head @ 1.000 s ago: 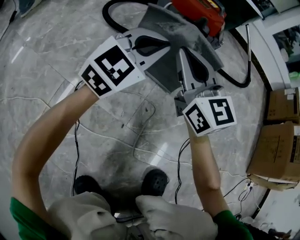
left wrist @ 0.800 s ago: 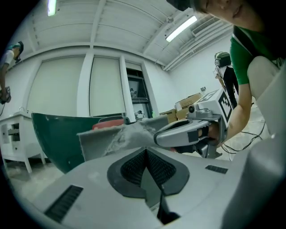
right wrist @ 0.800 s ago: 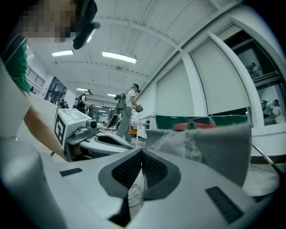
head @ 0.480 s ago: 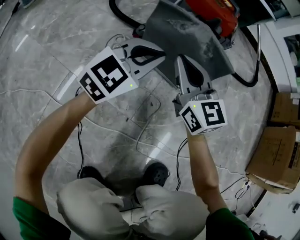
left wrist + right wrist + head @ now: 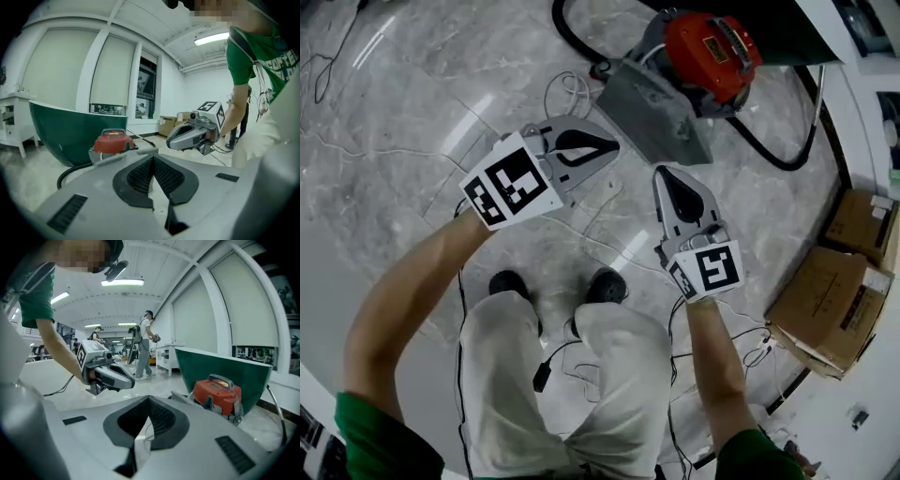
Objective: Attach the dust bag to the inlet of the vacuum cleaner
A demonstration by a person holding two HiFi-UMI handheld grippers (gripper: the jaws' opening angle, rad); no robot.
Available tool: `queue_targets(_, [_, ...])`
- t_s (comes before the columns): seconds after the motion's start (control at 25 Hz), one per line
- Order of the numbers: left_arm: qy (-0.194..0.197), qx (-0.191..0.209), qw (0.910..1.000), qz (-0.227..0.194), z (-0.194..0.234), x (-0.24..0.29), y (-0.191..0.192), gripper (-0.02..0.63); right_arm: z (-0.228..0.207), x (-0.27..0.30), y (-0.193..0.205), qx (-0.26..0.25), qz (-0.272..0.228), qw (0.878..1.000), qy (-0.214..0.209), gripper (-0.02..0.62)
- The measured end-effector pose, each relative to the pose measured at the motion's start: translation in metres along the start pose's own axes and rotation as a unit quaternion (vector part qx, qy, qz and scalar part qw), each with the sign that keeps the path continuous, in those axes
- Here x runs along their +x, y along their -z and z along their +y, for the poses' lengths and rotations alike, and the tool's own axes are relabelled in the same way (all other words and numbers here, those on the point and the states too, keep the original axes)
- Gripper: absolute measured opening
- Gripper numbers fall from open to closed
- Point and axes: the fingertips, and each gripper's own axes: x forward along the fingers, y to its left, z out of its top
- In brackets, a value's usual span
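The red vacuum cleaner (image 5: 703,52) stands on the marble floor at the top of the head view. The grey dust bag (image 5: 654,114) lies flat against its near side, with no gripper touching it. My left gripper (image 5: 617,143) hovers a little below and left of the bag, jaws shut and empty. My right gripper (image 5: 659,171) hangs below the bag, also shut on nothing. In the left gripper view the vacuum (image 5: 112,140) sits beyond the closed jaw tips (image 5: 151,158). The right gripper view shows it (image 5: 218,392) to the right of the tips (image 5: 149,399).
A black hose (image 5: 773,157) loops from the vacuum across the floor. Thin cables (image 5: 581,216) trail near the person's shoes (image 5: 605,286). Cardboard boxes (image 5: 839,300) stand at the right. A dark green tub (image 5: 70,131) rises behind the vacuum. People stand far back (image 5: 143,345).
The dust bag, held up between both grippers before, now lies at the vacuum. Both grippers have drawn back toward the person, and the head camera has risen.
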Motion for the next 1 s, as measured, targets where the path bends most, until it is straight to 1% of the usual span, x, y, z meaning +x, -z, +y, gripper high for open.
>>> queue_targets(0.16, [-0.012,-0.041,0.9991,-0.001,-0.028,-0.061,-0.086,0.002,0.025,-0.056,-0.089,0.034,0.012,0.999,-0.001,0.008])
queue_targets(0.24, [-0.038,-0.058,0.9975,-0.010,-0.038,-0.095,-0.137,0.002,0.036,-0.086,-0.133,0.052,0.019,0.998,-0.002,0.008])
queue_targets(0.32, [-0.068,-0.076,0.9944,-0.027,-0.047,-0.132,-0.190,0.002,0.049,-0.118,-0.174,0.067,0.033,0.997,-0.001,0.008])
queue_targets(0.4, [-0.088,-0.096,0.9908,-0.036,-0.059,-0.169,-0.239,0.002,0.063,-0.147,-0.219,0.082,0.043,0.996,0.002,0.008])
queue_targets(0.48, [-0.097,-0.111,0.9881,-0.045,-0.073,-0.199,-0.286,0.002,0.075,-0.171,-0.268,0.091,0.046,0.995,0.008,0.008])
queue_targets(0.6, [-0.098,-0.118,0.9854,-0.075,-0.097,-0.235,-0.351,0.002,0.092,-0.202,-0.333,0.105,0.038,0.993,0.030,0.008])
queue_targets(0.68, [-0.104,-0.121,0.9825,-0.095,-0.108,-0.256,-0.385,0.002,0.104,-0.217,-0.369,0.116,0.023,0.992,0.042,0.008])
queue_targets(0.8, [-0.125,-0.120,0.9774,-0.122,-0.107,-0.277,-0.422,0.002,0.116,-0.227,-0.415,0.120,-0.003,0.992,0.048,0.008])
queue_targets(0.92, [-0.143,-0.128,0.9711,-0.143,-0.109,-0.294,-0.447,0.002,0.132,-0.234,-0.454,0.102,-0.017,0.994,0.045,0.008])
queue_targets(1.0, [-0.146,-0.134,0.9680,-0.154,-0.114,-0.307,-0.458,0.002,0.144,-0.239,-0.479,0.091,-0.030,0.994,0.046,0.008])
